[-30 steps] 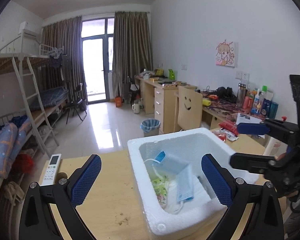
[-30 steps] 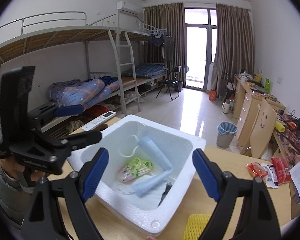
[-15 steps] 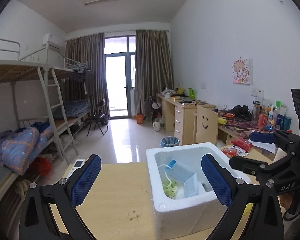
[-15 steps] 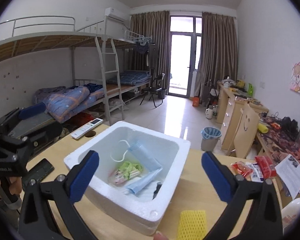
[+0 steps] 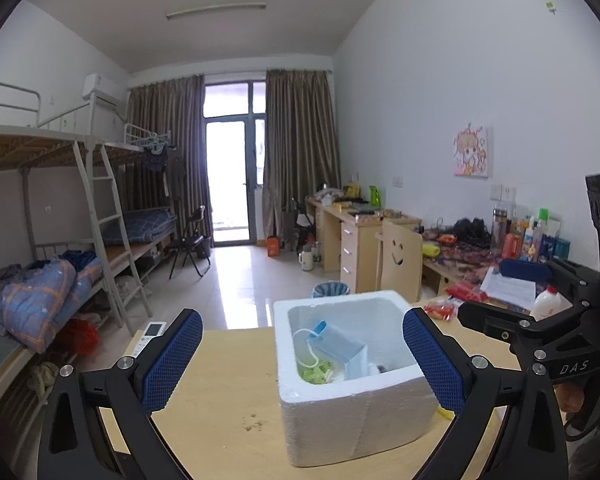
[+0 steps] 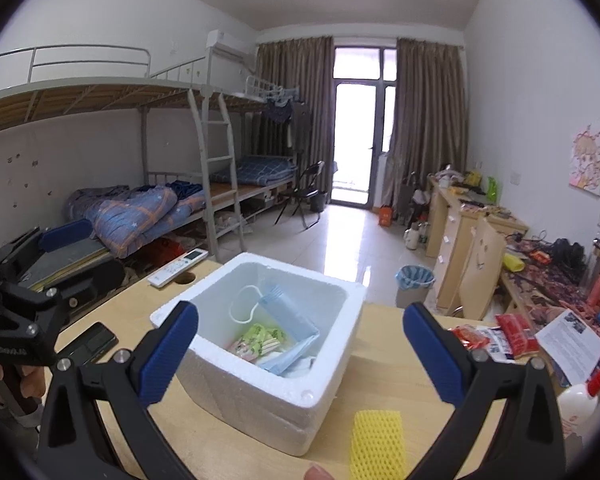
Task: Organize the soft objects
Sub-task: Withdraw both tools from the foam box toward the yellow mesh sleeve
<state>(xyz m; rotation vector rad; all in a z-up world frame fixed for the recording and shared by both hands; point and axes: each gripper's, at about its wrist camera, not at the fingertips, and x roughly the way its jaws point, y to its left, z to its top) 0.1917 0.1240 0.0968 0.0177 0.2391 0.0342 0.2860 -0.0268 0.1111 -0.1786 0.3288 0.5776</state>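
A white foam box [image 5: 352,412] [image 6: 324,376] stands on the wooden table [image 5: 228,392]. Inside lie blue face masks [image 5: 340,346] [image 6: 288,312] and a green-and-pink packet [image 5: 316,372] [image 6: 258,338]. A yellow foam net [image 6: 376,440] lies on the table just right of the box. My left gripper [image 5: 302,364] is open and empty, pulled back in front of the box. My right gripper [image 6: 300,352] is open and empty, above and in front of the box. Each gripper shows at the edge of the other's view.
A white remote [image 6: 178,266] and a black phone [image 6: 92,340] lie at the table's left. Red snack packets [image 6: 512,330], papers [image 6: 572,340] and a white bottle [image 6: 580,400] lie at its right. Bunk beds, desks and a bin stand beyond.
Both grippers have drawn back and tilted up from over the box; the box now looks smaller and farther. The yellow foam net has come more fully into the right wrist view.
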